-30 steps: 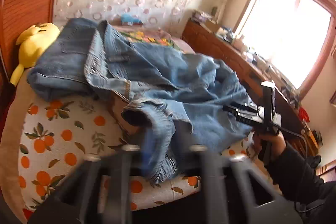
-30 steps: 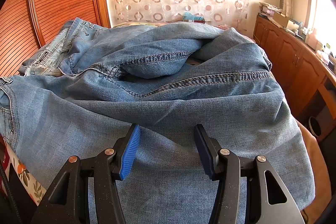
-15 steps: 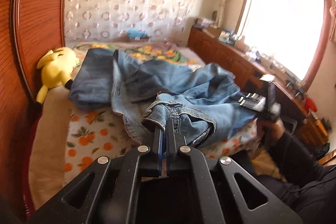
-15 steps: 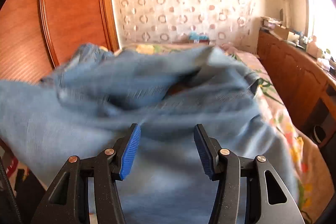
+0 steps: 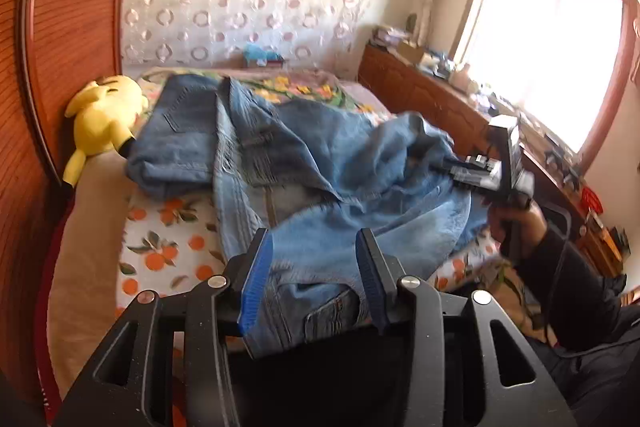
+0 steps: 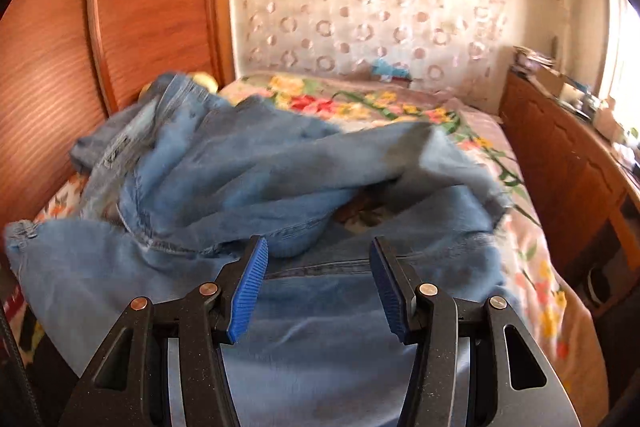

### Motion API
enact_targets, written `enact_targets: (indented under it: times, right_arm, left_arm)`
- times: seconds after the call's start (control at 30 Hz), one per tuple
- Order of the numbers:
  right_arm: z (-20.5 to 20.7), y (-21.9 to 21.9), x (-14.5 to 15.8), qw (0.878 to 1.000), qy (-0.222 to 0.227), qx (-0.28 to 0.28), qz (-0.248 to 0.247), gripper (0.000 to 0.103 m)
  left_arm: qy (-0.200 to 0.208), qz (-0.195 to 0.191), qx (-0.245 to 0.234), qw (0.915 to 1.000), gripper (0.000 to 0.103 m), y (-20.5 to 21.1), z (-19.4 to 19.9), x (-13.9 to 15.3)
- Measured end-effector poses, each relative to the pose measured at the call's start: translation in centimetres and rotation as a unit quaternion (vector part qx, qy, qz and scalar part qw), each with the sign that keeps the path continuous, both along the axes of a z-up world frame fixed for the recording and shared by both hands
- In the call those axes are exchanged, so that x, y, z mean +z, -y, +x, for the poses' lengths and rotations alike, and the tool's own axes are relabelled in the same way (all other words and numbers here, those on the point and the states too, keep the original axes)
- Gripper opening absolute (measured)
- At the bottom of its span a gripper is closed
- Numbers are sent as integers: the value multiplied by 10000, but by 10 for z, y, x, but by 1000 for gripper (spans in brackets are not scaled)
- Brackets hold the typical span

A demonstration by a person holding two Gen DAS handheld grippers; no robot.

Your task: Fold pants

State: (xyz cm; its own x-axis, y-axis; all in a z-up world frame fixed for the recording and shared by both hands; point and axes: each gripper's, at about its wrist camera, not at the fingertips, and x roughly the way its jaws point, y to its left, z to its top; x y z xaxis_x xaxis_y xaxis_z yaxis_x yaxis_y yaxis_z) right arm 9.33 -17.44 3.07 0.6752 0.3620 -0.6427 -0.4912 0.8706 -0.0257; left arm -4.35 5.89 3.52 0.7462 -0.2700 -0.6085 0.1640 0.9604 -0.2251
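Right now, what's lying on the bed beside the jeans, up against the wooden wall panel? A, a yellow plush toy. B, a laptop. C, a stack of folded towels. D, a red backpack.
A: the left wrist view shows a yellow plush toy lying next to the jeans by the wooden panel.

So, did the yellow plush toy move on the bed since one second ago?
Cannot tell. The yellow plush toy lies against the wooden wardrobe, as before; its shift in the picture matches the camera's own motion.
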Motion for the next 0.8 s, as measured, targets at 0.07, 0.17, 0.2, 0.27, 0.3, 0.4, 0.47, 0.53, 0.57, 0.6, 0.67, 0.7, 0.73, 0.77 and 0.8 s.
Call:
enact_targets:
  times: [0.07, 0.17, 0.2, 0.27, 0.3, 0.4, 0.47, 0.53, 0.57, 0.6, 0.67, 0.7, 0.73, 0.77, 0.8]
  right_arm:
    - [8, -6, -5, 9999, -91, 63, -49, 55]
    - [19, -11, -7, 9999, -92, 114, -76, 55]
    - [24, -12, -8, 9998, -125, 134, -76, 55]
    - [29, -11, -12, 9997, -193, 133, -78, 55]
    - [36, -11, -15, 9996, -237, 123, -95, 55]
    - [44, -16, -26, 9991, -377, 42, -161, 55]
    - [45, -13, -32, 9987, -462, 4, -196, 55]
    - [48, -14, -35, 9984, -511, 8, -224, 55]
    - [49, -13, -35, 9983, -533, 5, -218, 55]
    - [49, -13, -34, 9984, -529, 4, -196, 55]
    - [50, -10, -34, 9982, -557, -23, -197, 55]
    - [51, -9, -34, 9981, -588, -31, -205, 55]
    - [51, -9, -35, 9979, -619, -40, -209, 55]
    - [52, -8, -35, 9978, -635, -55, -205, 55]
    - [53, -8, -35, 9977, -638, -67, -206, 55]
  left_arm:
    - [41, 109, 47, 9999, 44, -3, 6, 0]
    - [-63, 256, 77, 9996, 44, -6, 30, -12]
    - [-121, 305, 66, 9994, 44, -8, 38, -17]
    - [-292, 394, 29, 9988, 44, -9, 59, -33]
    - [-474, 424, 55, 9980, 44, -10, 70, -44]
    - [-829, 328, 18, 9960, 44, -13, 90, -70]
    - [-1126, 189, -26, 9935, 44, -14, 97, -87]
    - [-1325, 32, -112, 9911, 44, -14, 98, -99]
    - [-1354, 35, -117, 9907, 44, -12, 97, -104]
    - [-1369, 56, -102, 9905, 44, -11, 95, -107]
    - [-1357, 1, -60, 9907, 44, -11, 93, -111]
    - [-1348, -22, -39, 9909, 44, -11, 93, -112]
    - [-1340, -21, -3, 9910, 44, -11, 92, -112]
    - [-1332, -6, 19, 9911, 44, -10, 92, -113]
    - [-1322, 12, 21, 9912, 39, -9, 91, -114]
